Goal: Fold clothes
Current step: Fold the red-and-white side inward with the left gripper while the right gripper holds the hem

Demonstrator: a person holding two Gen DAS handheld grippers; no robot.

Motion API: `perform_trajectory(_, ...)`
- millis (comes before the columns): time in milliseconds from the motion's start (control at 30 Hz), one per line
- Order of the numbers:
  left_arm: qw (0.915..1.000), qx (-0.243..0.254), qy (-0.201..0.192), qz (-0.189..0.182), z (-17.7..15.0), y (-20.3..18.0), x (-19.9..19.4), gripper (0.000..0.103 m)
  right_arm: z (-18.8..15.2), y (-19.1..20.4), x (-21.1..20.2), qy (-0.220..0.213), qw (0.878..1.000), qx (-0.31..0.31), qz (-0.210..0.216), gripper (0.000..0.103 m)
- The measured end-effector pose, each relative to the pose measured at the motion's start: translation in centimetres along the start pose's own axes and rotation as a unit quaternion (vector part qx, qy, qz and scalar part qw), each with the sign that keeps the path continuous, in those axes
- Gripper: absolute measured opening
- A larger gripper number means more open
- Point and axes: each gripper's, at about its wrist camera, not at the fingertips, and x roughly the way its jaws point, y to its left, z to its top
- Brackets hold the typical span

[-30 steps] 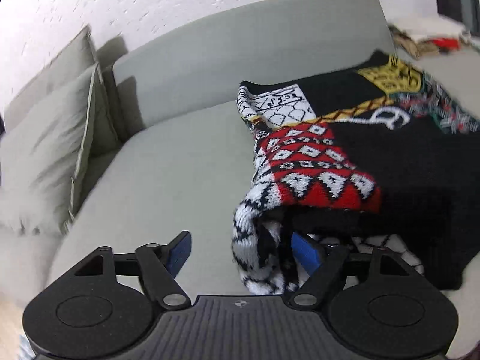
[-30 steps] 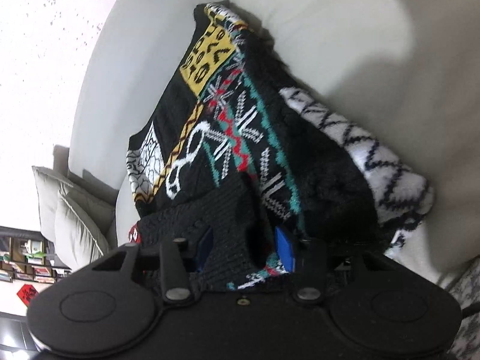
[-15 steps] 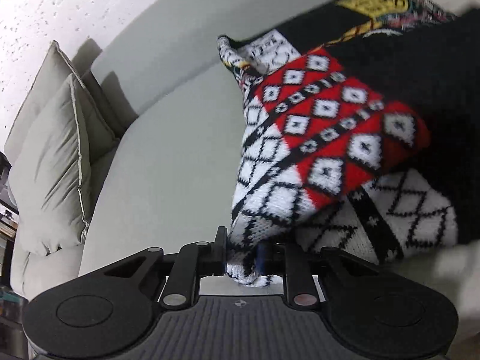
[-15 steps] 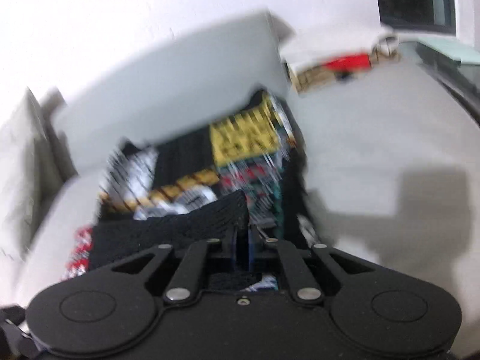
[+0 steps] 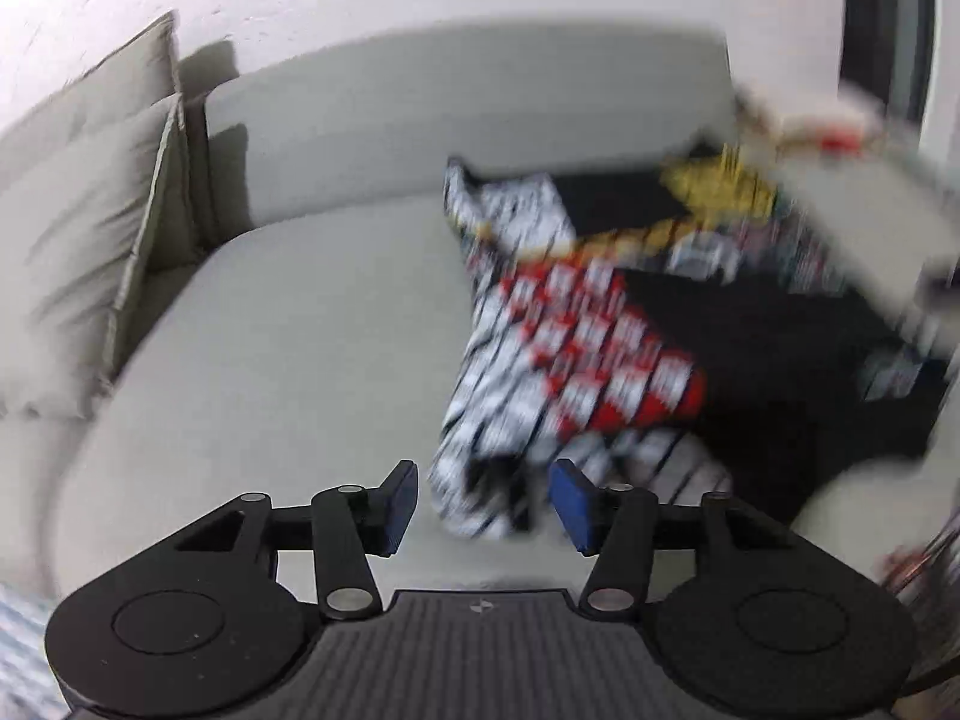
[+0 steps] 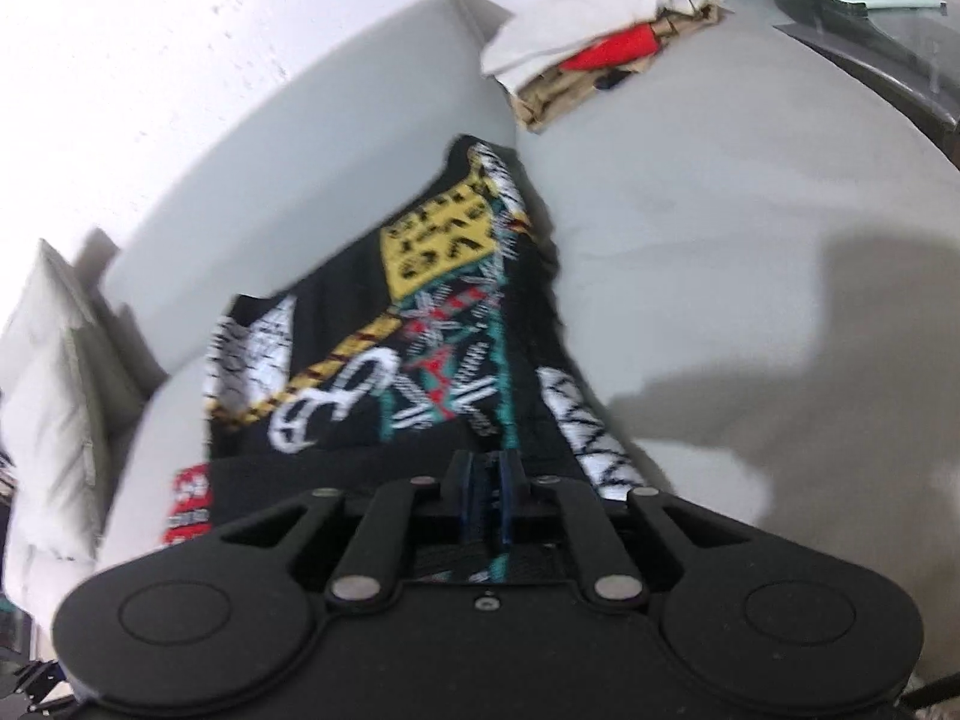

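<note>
A patterned knit sweater in black, red, white and yellow lies on the grey sofa seat. Its black-and-white sleeve cuff hangs between the fingers of my left gripper. Those jaws are opening and the blue pads stand clear of the cuff. In the right wrist view the sweater stretches away toward the backrest. My right gripper sits at its near black edge, the jaws almost together with a thin strip of knit between the pads, just starting to open. The left wrist view is motion-blurred.
Two pale cushions lean at the sofa's left end, under a white wall. A pile of folded clothes lies on the seat beyond the sweater. A dark glass-topped surface borders the far right. Bare seat spreads right of the sweater.
My left jaws closed on the sleeve cuff, then parted again as the gripper lifted and drew back. My right jaws closed on the sweater's near edge and the gripper rolled and rose.
</note>
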Motion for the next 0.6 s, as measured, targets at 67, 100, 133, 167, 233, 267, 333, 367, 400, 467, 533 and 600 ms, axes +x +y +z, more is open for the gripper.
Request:
perform_trajectory(67,0.9993,-0.036,-0.003,-0.004,1.0,0.1,1.2,0.034,-0.2,1.1,0.2,0.009,1.0,-0.02,0.012,0.015)
perform_trajectory(100,0.9986,-0.052,0.001,-0.002,1.4,0.1,2.1,0.029,-0.4,1.7,0.3,0.014,0.999,-0.031,0.018,0.015)
perform_trajectory(133,0.9978,-0.065,0.01,-0.001,1.8,0.3,3.5,0.014,-0.5,2.5,0.8,0.018,0.999,-0.046,0.021,0.016)
perform_trajectory(167,0.9972,-0.071,0.023,-0.009,2.0,0.2,4.7,0.006,-0.8,3.1,1.3,0.02,0.998,-0.062,0.019,0.016)
perform_trajectory(233,0.9967,-0.062,0.05,-0.019,2.2,-0.5,7.1,0.004,-1.2,4.2,2.4,0.024,0.995,-0.093,0.015,0.016)
perform_trajectory(267,0.9969,-0.037,0.067,-0.015,2.0,-1.1,8.0,0.004,-1.4,4.8,2.9,0.026,0.994,-0.109,0.013,0.016)
perform_trajectory(333,0.9958,0.0,0.092,-0.005,1.4,-2.0,9.4,0.005,-2.3,5.1,4.5,0.043,0.989,-0.14,-0.009,0.015)
perform_trajectory(367,0.9952,0.012,0.098,0.0,1.1,-2.3,9.9,0.006,-2.9,4.9,5.2,0.054,0.987,-0.152,-0.02,0.013)
perform_trajectory(400,0.9944,0.022,0.103,0.004,0.9,-2.6,10.3,0.006,-3.5,4.7,6.0,0.065,0.984,-0.163,-0.031,0.013)
perform_trajectory(467,0.9933,0.023,0.112,0.013,1.5,-3.0,10.3,0.006,-3.4,4.7,5.8,0.069,0.984,-0.163,-0.035,0.012)
perform_trajectory(533,0.9933,0.032,0.109,0.018,2.1,-3.3,9.4,0.006,-3.1,5.0,5.2,0.072,0.983,-0.163,-0.037,0.012)
perform_trajectory(600,0.9945,0.033,0.098,0.015,3.0,-3.2,8.1,0.006,-2.5,5.3,3.8,0.069,0.985,-0.155,-0.03,0.013)
